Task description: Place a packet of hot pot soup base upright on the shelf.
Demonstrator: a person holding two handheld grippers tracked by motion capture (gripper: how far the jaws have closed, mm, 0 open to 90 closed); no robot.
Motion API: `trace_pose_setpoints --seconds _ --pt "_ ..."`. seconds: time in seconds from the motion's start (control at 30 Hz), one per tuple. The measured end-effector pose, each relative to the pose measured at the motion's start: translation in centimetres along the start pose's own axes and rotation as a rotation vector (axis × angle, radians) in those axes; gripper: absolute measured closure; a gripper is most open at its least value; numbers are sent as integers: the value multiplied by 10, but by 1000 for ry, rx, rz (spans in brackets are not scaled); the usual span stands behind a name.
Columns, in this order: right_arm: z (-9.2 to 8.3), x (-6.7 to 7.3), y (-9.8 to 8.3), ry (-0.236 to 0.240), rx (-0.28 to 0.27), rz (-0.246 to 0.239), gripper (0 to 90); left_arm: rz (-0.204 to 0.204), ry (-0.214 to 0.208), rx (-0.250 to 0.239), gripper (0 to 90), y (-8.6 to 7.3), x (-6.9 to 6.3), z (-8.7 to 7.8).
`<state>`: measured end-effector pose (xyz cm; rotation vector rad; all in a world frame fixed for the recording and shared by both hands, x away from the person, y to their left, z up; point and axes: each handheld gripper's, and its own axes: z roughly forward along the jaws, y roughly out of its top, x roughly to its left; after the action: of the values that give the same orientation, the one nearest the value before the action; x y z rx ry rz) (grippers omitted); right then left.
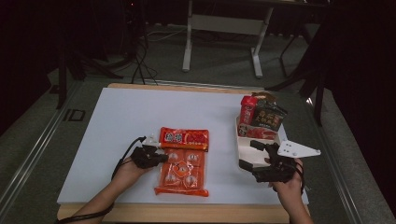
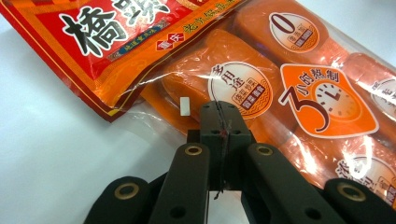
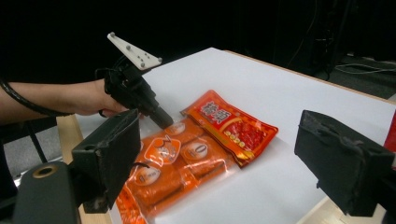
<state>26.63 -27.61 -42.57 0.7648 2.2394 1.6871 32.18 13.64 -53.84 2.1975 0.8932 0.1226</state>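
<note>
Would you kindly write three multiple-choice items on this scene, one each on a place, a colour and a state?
1. Where does the snack packet lie?
A. flat on the white table
B. inside the white tray
C. on the floor

2. What colour is the packet mainly?
A. blue
B. green
C. orange and red

3. How do the right gripper's fingers stand?
A. shut on the packet
B. wide open, nothing between them
C. shut on a pen

Answers: 1 A, the high view shows it on the table beside the tray; 2 C, all views show this; 3 B, the right gripper view shows a clear gap.
</note>
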Motion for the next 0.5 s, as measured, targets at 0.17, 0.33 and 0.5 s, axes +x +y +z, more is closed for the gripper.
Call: trace_pose_setpoints --seconds 0.17,0.33,0.5 --pt "0 0 0 0 4 -2 142 4 -25 2 898 5 -7 6" --pt "0 1 -1 -14 12 -20 142 11 -28 -30 881 8 -6 1" --pt "0 2 -2 -16 14 -23 142 -29 -18 -83 677 15 3 -9"
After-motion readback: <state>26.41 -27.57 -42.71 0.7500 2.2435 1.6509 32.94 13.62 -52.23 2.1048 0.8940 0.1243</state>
